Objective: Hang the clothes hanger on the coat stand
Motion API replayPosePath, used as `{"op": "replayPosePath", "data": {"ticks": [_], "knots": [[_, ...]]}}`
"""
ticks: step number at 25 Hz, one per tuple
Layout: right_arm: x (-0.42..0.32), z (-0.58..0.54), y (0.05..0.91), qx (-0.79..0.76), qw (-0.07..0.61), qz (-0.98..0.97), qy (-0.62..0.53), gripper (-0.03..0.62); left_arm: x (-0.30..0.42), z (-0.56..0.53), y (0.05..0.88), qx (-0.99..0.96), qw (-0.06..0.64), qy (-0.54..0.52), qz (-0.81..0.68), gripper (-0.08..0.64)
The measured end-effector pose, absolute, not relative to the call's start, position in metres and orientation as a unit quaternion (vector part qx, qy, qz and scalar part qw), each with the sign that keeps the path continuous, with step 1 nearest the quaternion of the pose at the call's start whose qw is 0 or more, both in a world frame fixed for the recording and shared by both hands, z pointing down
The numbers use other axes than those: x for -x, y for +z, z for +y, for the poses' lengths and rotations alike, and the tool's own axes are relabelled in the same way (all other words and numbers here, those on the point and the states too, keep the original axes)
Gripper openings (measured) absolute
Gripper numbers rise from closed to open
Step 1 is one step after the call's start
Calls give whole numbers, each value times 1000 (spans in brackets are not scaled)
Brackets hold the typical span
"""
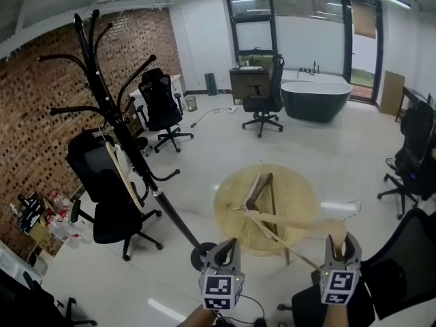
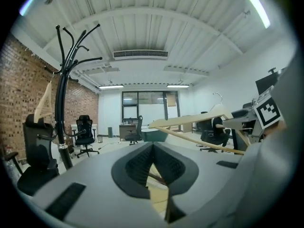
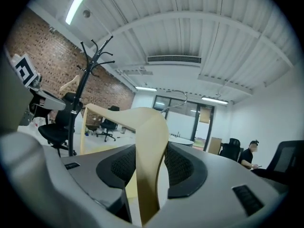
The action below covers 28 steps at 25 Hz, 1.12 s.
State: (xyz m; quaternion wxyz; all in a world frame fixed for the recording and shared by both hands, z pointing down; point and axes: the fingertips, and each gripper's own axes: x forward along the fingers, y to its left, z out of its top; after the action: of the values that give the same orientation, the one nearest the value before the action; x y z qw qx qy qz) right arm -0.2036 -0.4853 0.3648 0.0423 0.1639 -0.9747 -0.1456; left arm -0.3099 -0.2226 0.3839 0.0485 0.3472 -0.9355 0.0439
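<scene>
**A:** Jaw state, both sides?

**B:** Right gripper [image 3: 151, 144]: jaws part-way spread and clamped on the pale hanger [image 1: 300, 222]. The ribbed pads pinch one flat wooden arm from both sides, and the arm fills the gap. Left gripper [image 2: 152, 148]: jaws pressed together at the tips with nothing between the pads. It touches nothing.

**A:** Where's the pale hanger relative to the coat stand?

**B:** Right of the coat stand [image 1: 172, 213] and well apart from it, with no contact. It's held in the air, roughly level. Its free end points back toward the stand's base and its wire hook sits on the side away from the stand. The left gripper is between the stand's base and the right gripper, just beside that free end but clear of it.

**A:** What's under it?

**B:** The round surface [image 1: 303, 193], also right of the stand. The pale hanger hangs over its near edge.

**A:** Counts?

**B:** Two grippers, one coat stand, one round surface. Three hangers, I think:
- the pale hanger in the right jaws
- a second hanger [image 1: 125, 172], light wood, already hung on a lower arm of the stand, close against the pole
- a dark hanger [image 1: 261, 188] on the round surface; it's small and partly covered in the head view, so the ID is probable only
</scene>
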Motion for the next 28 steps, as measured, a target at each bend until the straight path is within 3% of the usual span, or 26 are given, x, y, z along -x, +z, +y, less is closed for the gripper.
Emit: {"op": "replayPosePath", "data": {"ticks": [28], "knots": [[327, 25, 282, -4, -23, -981, -192, 170, 375, 278, 336, -241, 7, 8, -971, 18]]}}
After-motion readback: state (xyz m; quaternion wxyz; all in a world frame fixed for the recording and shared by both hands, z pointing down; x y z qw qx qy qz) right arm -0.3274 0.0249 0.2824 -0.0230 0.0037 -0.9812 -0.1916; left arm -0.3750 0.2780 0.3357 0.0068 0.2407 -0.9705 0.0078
